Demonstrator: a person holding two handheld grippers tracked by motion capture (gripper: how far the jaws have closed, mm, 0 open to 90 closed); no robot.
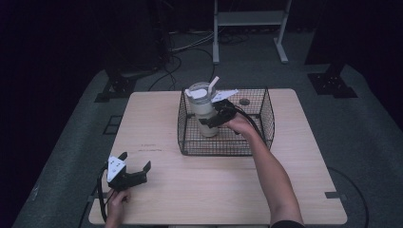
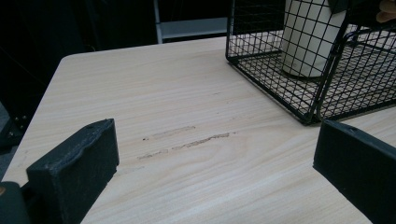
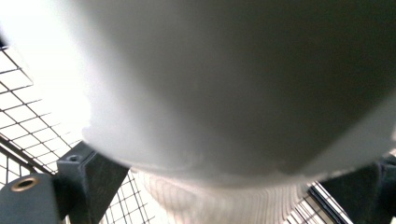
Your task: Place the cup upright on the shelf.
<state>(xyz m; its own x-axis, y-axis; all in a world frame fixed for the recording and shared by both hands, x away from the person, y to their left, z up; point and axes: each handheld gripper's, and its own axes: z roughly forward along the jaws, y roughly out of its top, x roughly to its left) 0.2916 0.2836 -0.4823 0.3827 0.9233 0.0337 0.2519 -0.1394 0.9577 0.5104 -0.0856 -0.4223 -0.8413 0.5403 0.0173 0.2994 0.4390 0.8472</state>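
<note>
Right gripper [image 1: 212, 118] clamped on the cream tumbler [image 1: 203, 114] inside the black wire basket [image 1: 266, 124].
Tumbler stands upright by the basket's left wall — free room to its right. My left gripper [image 1: 134, 167] rests wide open, holding nothing, near the table's [image 1: 214, 190] front-left edge — bare wood ahead.

I see a light wooden bench [image 1: 199, 190] with rounded corners standing on grey carpeted floor [image 1: 361, 142], which fades into darkness at the edges. Faint scuff marks [image 2: 187, 140] streak the wood grain. At twelve o'clock beyond the bench stands a pale metal frame [image 1: 249, 28] on two legs, with black cables [image 1: 176, 59] trailing across the floor at eleven o'clock. Dark stand bases [image 1: 332, 80] sit at ten and two o'clock. The room beyond is unlit.
</note>
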